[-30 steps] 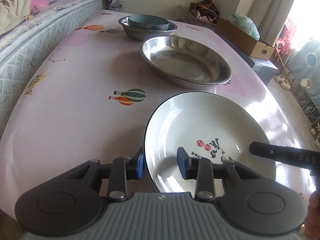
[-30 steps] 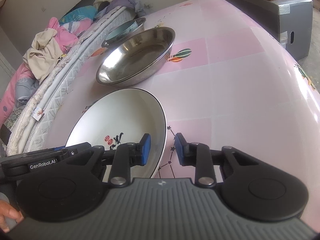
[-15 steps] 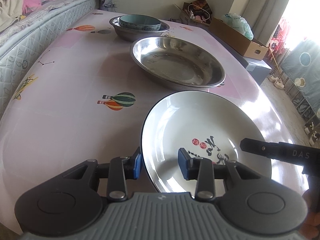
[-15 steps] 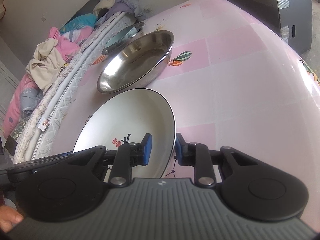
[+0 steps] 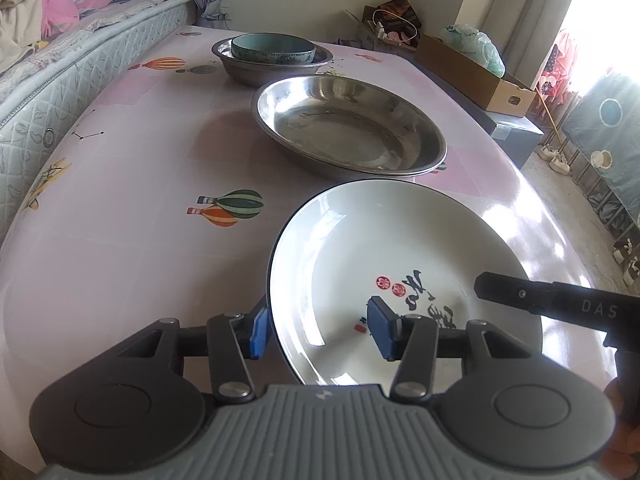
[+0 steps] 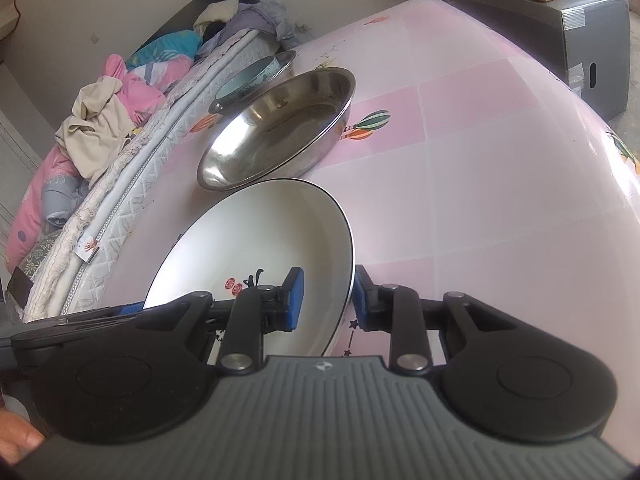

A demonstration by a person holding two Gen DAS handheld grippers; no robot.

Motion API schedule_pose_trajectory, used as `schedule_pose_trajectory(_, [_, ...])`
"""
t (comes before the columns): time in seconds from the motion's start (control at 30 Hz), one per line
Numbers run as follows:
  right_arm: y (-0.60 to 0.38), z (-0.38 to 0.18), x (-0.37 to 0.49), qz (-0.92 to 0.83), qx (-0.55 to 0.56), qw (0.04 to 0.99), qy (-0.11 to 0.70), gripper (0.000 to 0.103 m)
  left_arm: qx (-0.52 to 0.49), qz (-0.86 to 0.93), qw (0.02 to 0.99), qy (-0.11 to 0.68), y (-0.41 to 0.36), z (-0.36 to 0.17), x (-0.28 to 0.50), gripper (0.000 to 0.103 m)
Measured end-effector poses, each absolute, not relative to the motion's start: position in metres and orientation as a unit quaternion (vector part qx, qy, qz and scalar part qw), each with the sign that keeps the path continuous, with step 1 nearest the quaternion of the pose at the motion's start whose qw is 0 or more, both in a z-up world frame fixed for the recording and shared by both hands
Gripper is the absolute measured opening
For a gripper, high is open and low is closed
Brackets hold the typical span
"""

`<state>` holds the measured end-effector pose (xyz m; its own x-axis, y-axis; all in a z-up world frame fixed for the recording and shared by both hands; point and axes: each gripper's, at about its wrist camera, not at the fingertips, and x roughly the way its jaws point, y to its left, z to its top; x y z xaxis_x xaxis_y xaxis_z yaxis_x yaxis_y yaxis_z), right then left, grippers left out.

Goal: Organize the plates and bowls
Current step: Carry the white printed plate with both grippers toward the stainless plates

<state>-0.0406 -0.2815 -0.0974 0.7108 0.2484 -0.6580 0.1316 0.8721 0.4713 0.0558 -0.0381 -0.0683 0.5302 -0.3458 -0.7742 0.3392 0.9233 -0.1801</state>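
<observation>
White glaze with a thin dark rim marks the ceramic plate (image 5: 384,264), which bears black brushed characters and small red seals and sits between both grippers above the pink patterned tablecloth (image 5: 132,184).

The left gripper (image 5: 320,334) straddles the plate's near-left rim. Its jaws have just been opening. One blue pad (image 5: 259,331) sits just outside the rim, while the other stands well inside over the plate's face, clear of the glaze. The rim is between them, but they are spread and not pressing it.

The right gripper (image 6: 327,299) straddles the plate's right rim. Its blue pads (image 6: 295,295) are close together, one over the inner face and one against the outer edge, pinching the rim, so this side carries the plate at a tilt.

Ahead of the left fingers, just beyond the plate's far edge, lies a wide stainless steel basin (image 5: 348,126). Farther ahead still is a smaller steel bowl (image 5: 272,65) with a teal ceramic bowl (image 5: 273,47) nested inside it.

To the left of the left fingers, a quilted mattress (image 5: 60,76) runs along the table edge.
</observation>
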Motion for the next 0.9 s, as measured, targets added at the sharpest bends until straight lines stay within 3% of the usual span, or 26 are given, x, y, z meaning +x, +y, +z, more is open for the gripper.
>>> schedule_pose_trajectory(0.17, [-0.281,-0.099,-0.044,0.032,0.247,0.894,0.372,0.026,0.021,-0.19,0.882,0.431,-0.045,-0.07,0.052,0.051])
schedule_pose_trajectory(0.43, [-0.251,-0.092,-0.041,0.001,0.135,0.919,0.371,0.027,0.024,-0.172,0.887,0.428,-0.048,-0.068,0.052,0.052])
schedule_pose_trajectory(0.9, [-0.254,-0.088,-0.052,0.0,0.13,0.918,0.375,0.027,0.013,-0.171,0.885,0.432,-0.046,-0.064,0.043,0.049])
